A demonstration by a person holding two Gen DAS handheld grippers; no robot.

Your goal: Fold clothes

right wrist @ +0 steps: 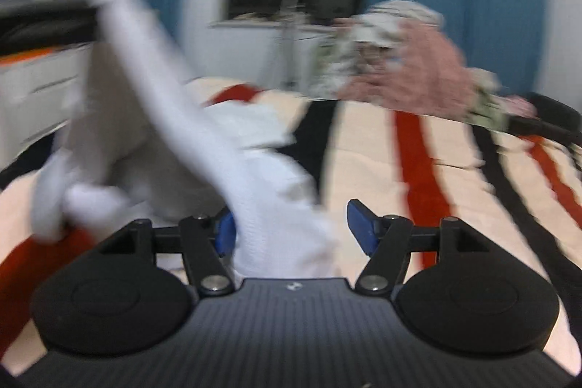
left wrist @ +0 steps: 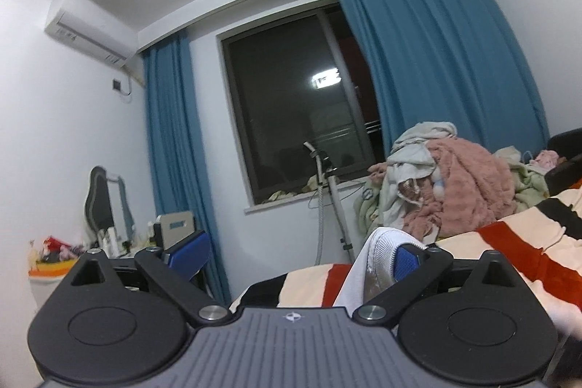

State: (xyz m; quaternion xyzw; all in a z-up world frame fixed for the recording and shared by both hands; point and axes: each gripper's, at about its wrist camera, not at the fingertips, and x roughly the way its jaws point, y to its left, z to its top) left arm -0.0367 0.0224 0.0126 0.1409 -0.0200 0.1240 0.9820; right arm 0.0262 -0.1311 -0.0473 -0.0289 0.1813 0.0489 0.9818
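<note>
Left wrist view: the left gripper (left wrist: 298, 253) stands with its jaws wide apart, gripping nothing. A white garment (left wrist: 378, 260) drapes over the right finger pad (left wrist: 407, 260), touching it, and hangs down toward the striped bed (left wrist: 509, 242). A clothes pile (left wrist: 454, 184) sits well beyond.

Right wrist view (blurred): the right gripper (right wrist: 291, 230) is also spread open. The white garment (right wrist: 203, 148) runs as a long band from upper left down into the gap, beside the left finger pad (right wrist: 225, 231). Judgement: the right gripper is the better placed to close on it.
</note>
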